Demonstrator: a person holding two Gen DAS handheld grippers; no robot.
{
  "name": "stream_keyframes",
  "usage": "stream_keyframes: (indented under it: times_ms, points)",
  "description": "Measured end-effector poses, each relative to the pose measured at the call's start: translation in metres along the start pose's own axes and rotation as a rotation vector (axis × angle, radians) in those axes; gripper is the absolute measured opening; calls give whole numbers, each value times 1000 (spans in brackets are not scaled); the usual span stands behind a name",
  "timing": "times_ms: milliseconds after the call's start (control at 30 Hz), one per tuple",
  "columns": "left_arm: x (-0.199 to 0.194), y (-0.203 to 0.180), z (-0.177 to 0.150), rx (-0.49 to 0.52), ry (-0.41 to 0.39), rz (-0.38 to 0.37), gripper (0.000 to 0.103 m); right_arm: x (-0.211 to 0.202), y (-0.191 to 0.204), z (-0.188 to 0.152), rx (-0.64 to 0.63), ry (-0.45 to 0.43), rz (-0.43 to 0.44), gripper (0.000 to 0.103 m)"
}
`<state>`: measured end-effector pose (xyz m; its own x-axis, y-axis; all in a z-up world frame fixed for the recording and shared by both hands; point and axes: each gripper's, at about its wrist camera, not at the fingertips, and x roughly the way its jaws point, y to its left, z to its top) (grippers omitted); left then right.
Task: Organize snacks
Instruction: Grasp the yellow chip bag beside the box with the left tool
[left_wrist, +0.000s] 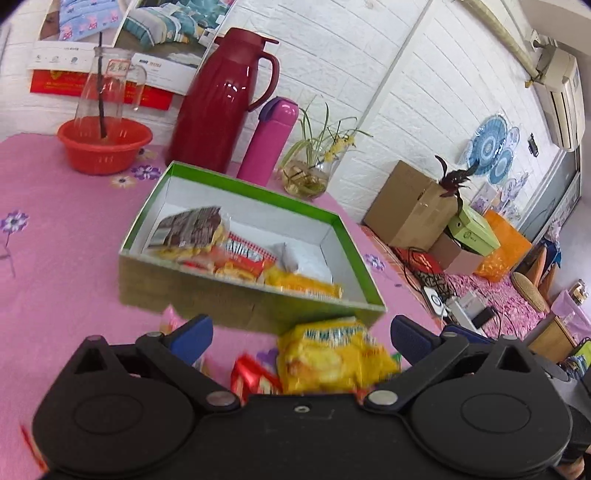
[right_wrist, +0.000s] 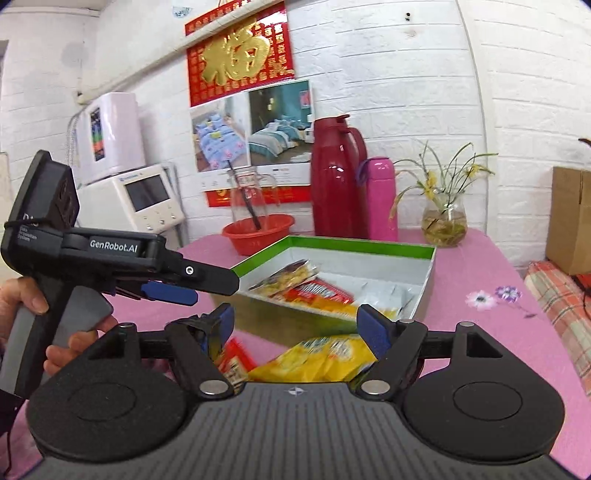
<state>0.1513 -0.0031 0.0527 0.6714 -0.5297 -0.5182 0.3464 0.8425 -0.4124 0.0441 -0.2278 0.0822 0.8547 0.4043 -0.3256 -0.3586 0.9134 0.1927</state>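
Note:
A green-rimmed cardboard box (left_wrist: 334, 225) (right_wrist: 428, 275) stands on the pink tablecloth and holds several snack packets, among them a brown one (left_wrist: 192, 227), a red one (left_wrist: 243, 258) (right_wrist: 319, 291) and a yellow one (left_wrist: 306, 284). In front of the box lie a yellow snack bag (left_wrist: 332, 356) (right_wrist: 325, 358) and a red packet (left_wrist: 251, 376) (right_wrist: 234, 363). My left gripper (left_wrist: 301, 338) is open above the yellow bag; it also shows from the side in the right wrist view (right_wrist: 184, 284). My right gripper (right_wrist: 297, 326) is open over the same bag.
A red basin (left_wrist: 105, 142) with a glass jug, a dark red thermos jug (left_wrist: 221, 103), a pink flask (left_wrist: 271, 142) and a glass vase with a plant (left_wrist: 308, 177) stand behind the box. Cardboard boxes (left_wrist: 410, 206) and cables lie on the floor to the right.

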Motion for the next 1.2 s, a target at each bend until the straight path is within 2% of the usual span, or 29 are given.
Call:
stream_keyframes:
  times_ms: [100, 200, 367, 500, 700, 800, 833, 867, 900, 967, 1000, 1033, 1067, 1100, 1133, 1200]
  points:
    - [-10, 4, -20, -22, 13, -9, 103, -7, 7, -15, 14, 25, 30, 103]
    - [-14, 5, -30, -31, 19, -24, 103, -7, 12, -26, -10, 56, 8, 103]
    - [2, -1, -22, -47, 31, -72, 103, 5, 2, -24, -1, 92, -53, 103]
    - [33, 2, -9, -116, 77, -120, 103, 19, -5, -19, -14, 94, -87, 103]
    - [75, 2, 0, -111, 132, -92, 95, 52, -19, -16, -16, 142, -119, 103]
    - [86, 0, -1, -76, 144, -55, 92, 63, -23, -21, -17, 175, -130, 103]
    - [89, -1, -3, -64, 152, -49, 87, 63, -26, -23, -10, 180, -119, 100]
    - [93, -1, -5, -53, 165, -48, 80, 61, -28, -25, 7, 179, -99, 88]
    - [96, -1, -6, -44, 177, -44, 76, 59, -30, -25, 23, 180, -80, 83]
    - [101, 0, -9, -27, 177, -27, 71, 56, -32, -27, 30, 187, -66, 57]
    - [101, 2, -9, -30, 176, -29, 70, 55, -32, -28, 26, 190, -62, 53]
    - [102, 3, -9, -36, 178, -36, 64, 53, -32, -30, 23, 193, -63, 49]
    - [102, 3, -9, -41, 183, -51, 50, 52, -32, -30, 17, 196, -62, 46]
    - [102, 3, -10, -44, 191, -71, 43, 50, -32, -31, 14, 196, -60, 46]
    - [102, 2, -10, -47, 204, -100, 32, 49, -32, -31, 13, 198, -59, 44]
    - [101, 0, -12, -49, 211, -141, 30, 46, -33, -30, 12, 201, -64, 43]
